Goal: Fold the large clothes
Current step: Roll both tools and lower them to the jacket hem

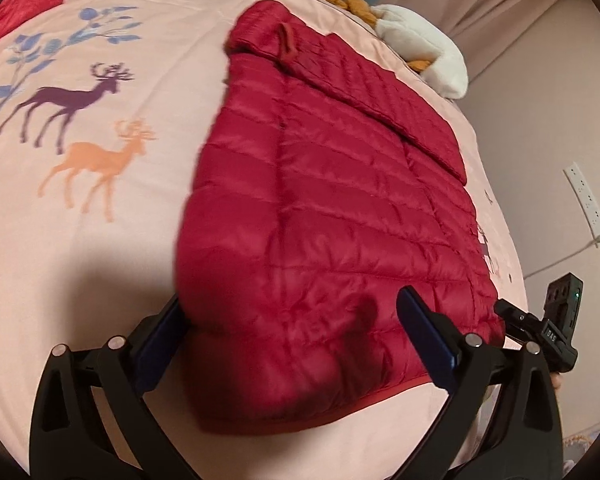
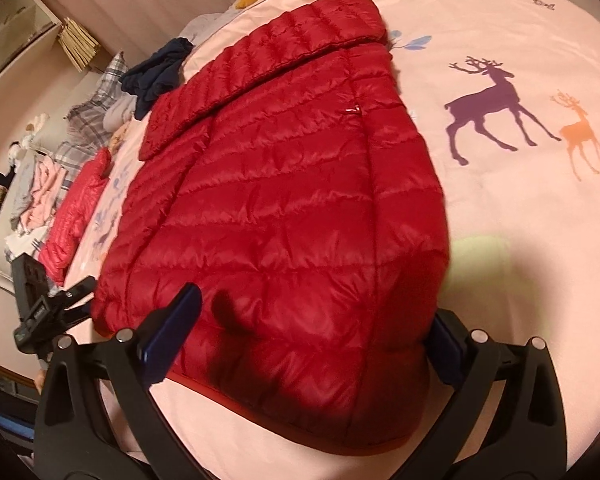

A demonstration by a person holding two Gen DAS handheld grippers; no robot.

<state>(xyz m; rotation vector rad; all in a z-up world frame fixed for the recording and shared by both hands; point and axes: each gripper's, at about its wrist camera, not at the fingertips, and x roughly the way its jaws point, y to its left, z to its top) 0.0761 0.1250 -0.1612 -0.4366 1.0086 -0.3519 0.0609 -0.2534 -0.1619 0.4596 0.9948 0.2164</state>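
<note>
A red quilted down jacket [image 1: 332, 216] lies flat on the pink bedspread, sleeves folded in over the body, collar at the far end; it also shows in the right wrist view [image 2: 284, 200]. My left gripper [image 1: 292, 336] is open, its fingers straddling the jacket's near-left hem corner, one finger [image 1: 428, 340] over the fabric. My right gripper [image 2: 312, 332] is open, straddling the near-right hem corner. The other gripper shows at the edge of each view, the right one [image 1: 540, 324] and the left one [image 2: 52, 304].
The pink bedspread [image 1: 100, 240] has deer prints. A white and orange plush toy [image 1: 420, 44] lies beyond the collar. A dark garment [image 2: 156, 72], a second red jacket [image 2: 76, 216] and plaid clothes [image 2: 96, 108] lie along the bed's far side. A power strip [image 1: 588, 204] hangs on the wall.
</note>
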